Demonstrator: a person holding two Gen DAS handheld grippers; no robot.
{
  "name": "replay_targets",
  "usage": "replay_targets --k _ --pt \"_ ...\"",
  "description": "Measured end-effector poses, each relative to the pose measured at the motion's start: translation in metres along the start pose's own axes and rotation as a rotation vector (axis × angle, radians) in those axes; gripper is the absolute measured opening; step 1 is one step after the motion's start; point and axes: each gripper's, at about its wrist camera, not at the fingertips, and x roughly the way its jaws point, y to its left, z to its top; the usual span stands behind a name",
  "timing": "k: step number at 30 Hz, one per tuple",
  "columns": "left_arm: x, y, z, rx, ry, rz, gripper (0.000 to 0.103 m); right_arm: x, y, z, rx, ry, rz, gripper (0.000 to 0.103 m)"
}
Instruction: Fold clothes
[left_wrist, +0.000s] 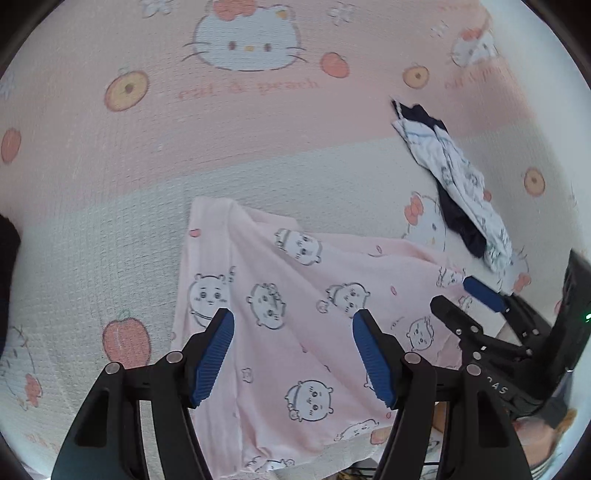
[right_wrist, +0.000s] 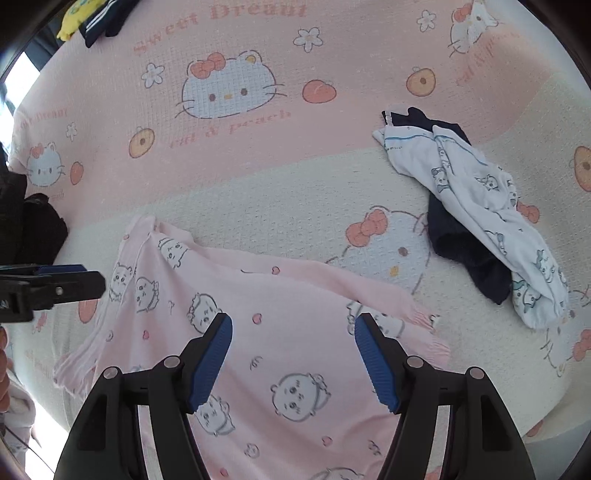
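A pink garment (left_wrist: 295, 325) printed with small cartoon faces lies rumpled on the bed, also in the right wrist view (right_wrist: 258, 332). My left gripper (left_wrist: 293, 354) is open and empty, hovering above the garment. My right gripper (right_wrist: 293, 354) is open and empty above the same garment. The right gripper also shows at the right of the left wrist view (left_wrist: 469, 295), open over the garment's right edge. The left gripper's tip shows at the left edge of the right wrist view (right_wrist: 70, 280).
A white printed garment (right_wrist: 480, 218) lies over a dark navy one (right_wrist: 465, 254) to the right on the pink and cream cat-print bedspread (right_wrist: 295, 192). Yellow and navy clothes (right_wrist: 96, 18) sit at the far left corner. A black item (right_wrist: 33, 229) lies at the left.
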Motion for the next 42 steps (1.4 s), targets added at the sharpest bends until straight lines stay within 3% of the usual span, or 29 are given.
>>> replay_targets --k 4,10,18,23,31,38,42 --pt "0.01 -0.035 0.0 0.086 -0.002 0.035 0.065 -0.004 -0.009 -0.002 0.028 0.047 -0.027 0.068" --pt "0.021 -0.07 -0.001 0.229 -0.021 0.133 0.065 -0.001 -0.034 -0.003 0.156 0.128 0.002 0.068" --pt "0.038 -0.082 0.007 0.252 0.013 0.093 0.065 0.019 -0.079 -0.005 0.371 0.261 -0.019 0.068" --pt "0.049 -0.081 0.016 0.143 0.067 0.002 0.065 0.023 -0.096 -0.005 0.45 0.279 0.049 0.068" --pt "0.063 -0.067 0.025 -0.201 0.085 -0.142 0.065 0.02 -0.134 -0.015 0.617 0.277 0.134 0.069" --pt "0.073 -0.056 0.027 -0.413 0.091 -0.256 0.065 0.026 -0.159 -0.028 0.814 0.285 0.245 0.069" --pt "0.088 -0.056 0.029 -0.556 0.153 -0.34 0.065 0.033 -0.162 -0.024 0.897 0.298 0.292 0.068"
